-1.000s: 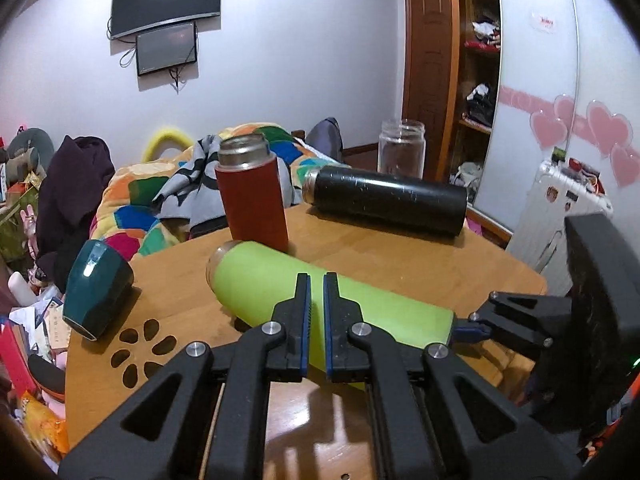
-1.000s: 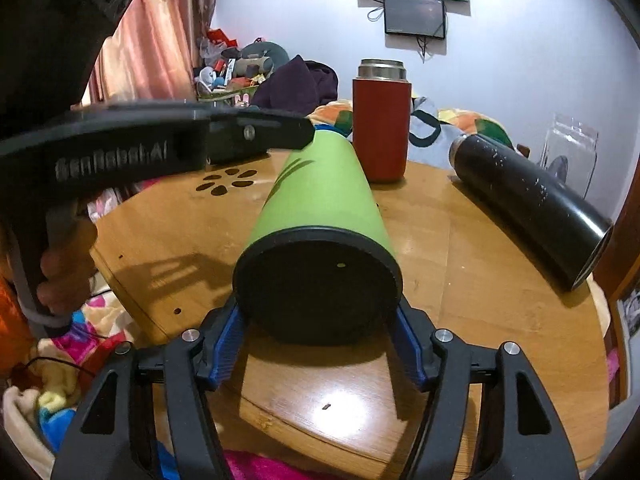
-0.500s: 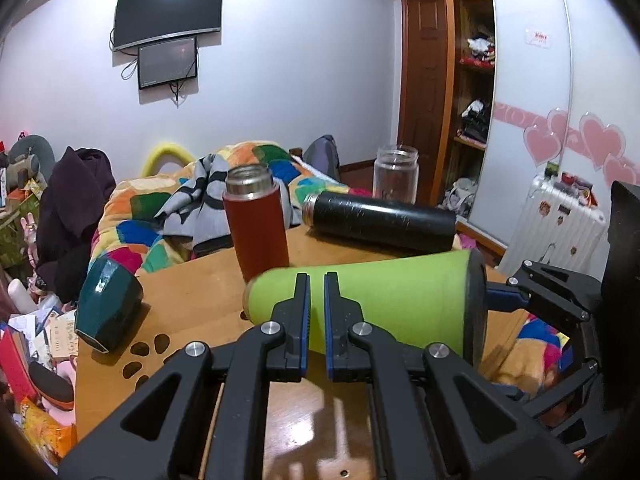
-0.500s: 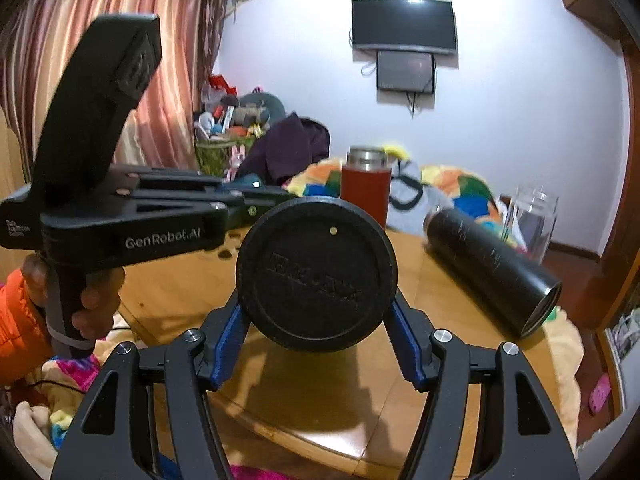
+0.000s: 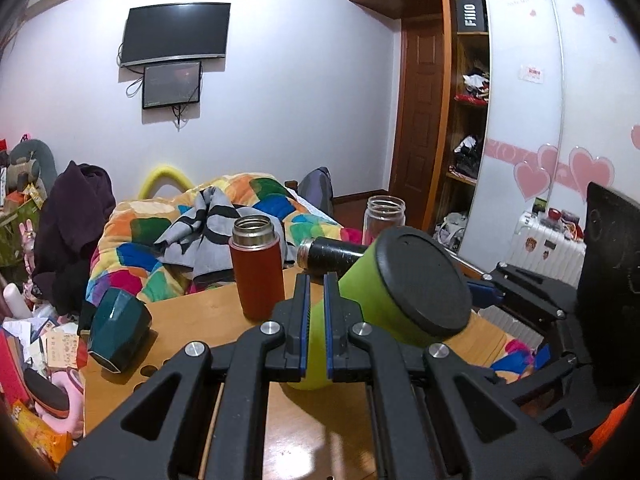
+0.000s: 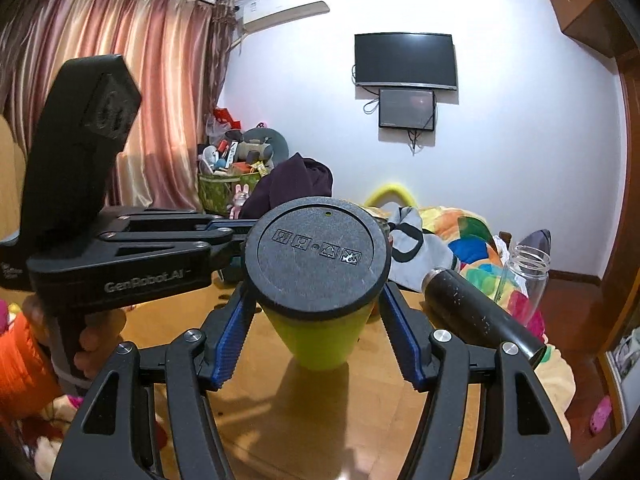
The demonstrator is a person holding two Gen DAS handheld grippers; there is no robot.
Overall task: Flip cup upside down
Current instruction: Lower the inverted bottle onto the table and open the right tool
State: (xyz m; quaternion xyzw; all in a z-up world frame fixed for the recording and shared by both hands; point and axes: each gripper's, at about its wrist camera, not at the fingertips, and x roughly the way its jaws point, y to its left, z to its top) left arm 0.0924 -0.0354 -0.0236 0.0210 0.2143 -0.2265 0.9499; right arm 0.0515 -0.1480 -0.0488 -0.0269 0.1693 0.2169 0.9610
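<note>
Green cup (image 6: 318,332), mouth hidden, gripped by right tongs (image 6: 316,320); left tongs (image 5: 316,312) closed, empty.

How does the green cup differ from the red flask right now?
The green cup is tilted with its black base up, held by the right gripper; the red flask stands upright on the table, mouth open, untouched. The cup looks wider. Both are cylindrical.

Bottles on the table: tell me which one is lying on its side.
The black bottle, lying flat behind the others. The red bottle stands upright, and the green cup is tilted base-up in the right gripper.
</note>
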